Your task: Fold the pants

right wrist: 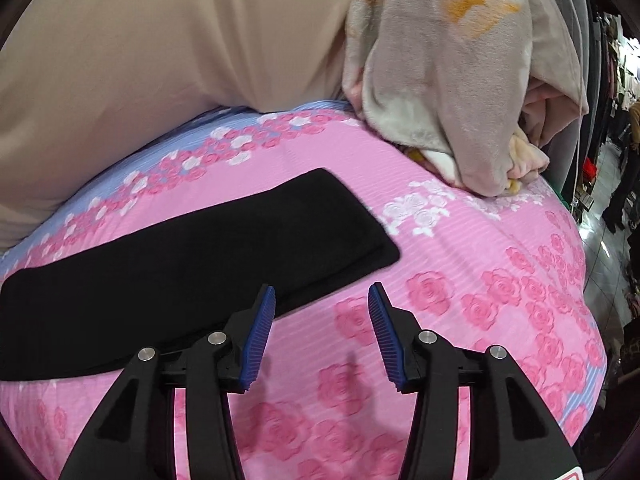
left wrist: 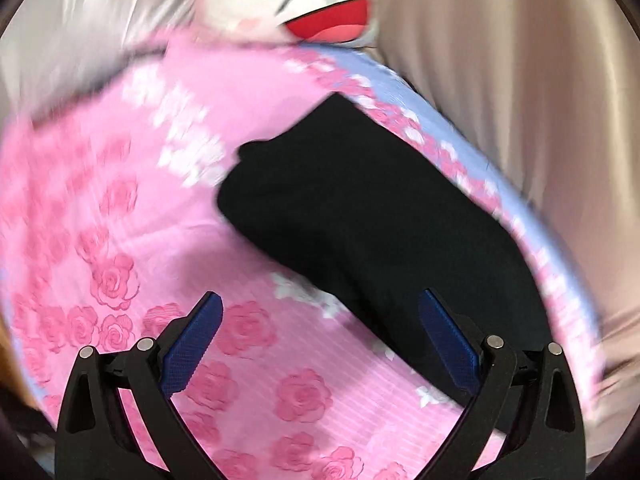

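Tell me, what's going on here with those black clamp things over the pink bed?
A person is folding a pair of black pants using two hand-held grippers. The pants lie in a long, narrow strip on the pink rose bedsheet, so they look partly folded. Both the left gripper and the right gripper are open and hold nothing at this moment. A plush blanket is heaped at one end of the bed, and a cartoon-face pillow sits at the other.

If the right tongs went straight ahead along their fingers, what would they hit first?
Probably the pink rose bedsheet: the open right tongs aim just past the near edge of the black pants, which lie to their left. The grey blanket lies further on. Depth is uncertain.
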A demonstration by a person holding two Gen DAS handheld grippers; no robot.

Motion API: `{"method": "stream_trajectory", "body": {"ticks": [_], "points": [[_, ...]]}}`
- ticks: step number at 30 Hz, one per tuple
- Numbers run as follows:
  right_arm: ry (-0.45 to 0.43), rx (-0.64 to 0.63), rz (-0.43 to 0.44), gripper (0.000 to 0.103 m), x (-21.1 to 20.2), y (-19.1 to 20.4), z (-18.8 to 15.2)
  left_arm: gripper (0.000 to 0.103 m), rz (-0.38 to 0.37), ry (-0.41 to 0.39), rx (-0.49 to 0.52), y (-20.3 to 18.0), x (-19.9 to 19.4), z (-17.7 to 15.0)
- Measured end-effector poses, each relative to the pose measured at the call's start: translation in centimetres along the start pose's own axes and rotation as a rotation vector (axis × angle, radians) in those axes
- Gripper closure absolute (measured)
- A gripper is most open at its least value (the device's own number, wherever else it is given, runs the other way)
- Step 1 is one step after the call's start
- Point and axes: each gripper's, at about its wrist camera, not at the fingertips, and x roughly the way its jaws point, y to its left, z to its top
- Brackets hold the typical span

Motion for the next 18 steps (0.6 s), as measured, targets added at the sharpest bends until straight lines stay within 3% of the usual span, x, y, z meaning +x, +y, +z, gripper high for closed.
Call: {"method": "stream_trajectory", "body": {"ticks": [5, 7, 8, 9, 12, 13, 14, 15, 16, 18], "points": [[-0.010, -0.053, 0.048, 0.055, -1.2, 4.4, 0.5, 0.009, -0.254, 0.258, -0.250, 4.8, 3.6, 3.5], [-0.022, -0.075, 0.060, 0.055, -1.8, 6.4, 0.6, 0.032, -0.308, 0.287, -0.235, 4.6, 4.5, 5.0], [-0.022, -0.087, 0.071, 0.055, -2.0, 7.3, 0.7, 0.065, -0.294, 0.293, -0.204, 4.1, 4.8, 6.0], [-0.026, -0.092, 0.072, 0.055, -2.1, 7.9, 0.8, 0.083, -0.283, 0.296, -0.185, 3.8, 4.8, 6.5], [-0.029, -0.124, 0.085, 0.055, -2.2, 9.7, 1.0, 0.083, -0.293, 0.336, -0.060, 1.7, 6.7, 9.7], [-0.029, -0.130, 0.080, 0.055, -2.2, 10.1, 1.1, 0.086, -0.277, 0.352, -0.066, 1.6, 7.3, 10.3], [-0.027, -0.136, 0.080, 0.055, -2.2, 10.3, 1.2, 0.098, -0.273, 0.342, -0.061, 1.6, 7.3, 10.9], [-0.032, -0.136, 0.081, 0.055, -2.4, 10.5, 1.4, 0.098, -0.266, 0.303, -0.002, 0.9, 6.4, 11.6], [-0.038, -0.134, 0.084, 0.055, -2.6, 10.6, 1.4, 0.098, -0.271, 0.199, 0.100, -0.7, 3.9, 12.1], [-0.046, -0.132, 0.086, 0.055, -2.7, 10.5, 1.5, 0.095, -0.270, 0.137, 0.150, -0.8, 2.7, 11.9]]}}
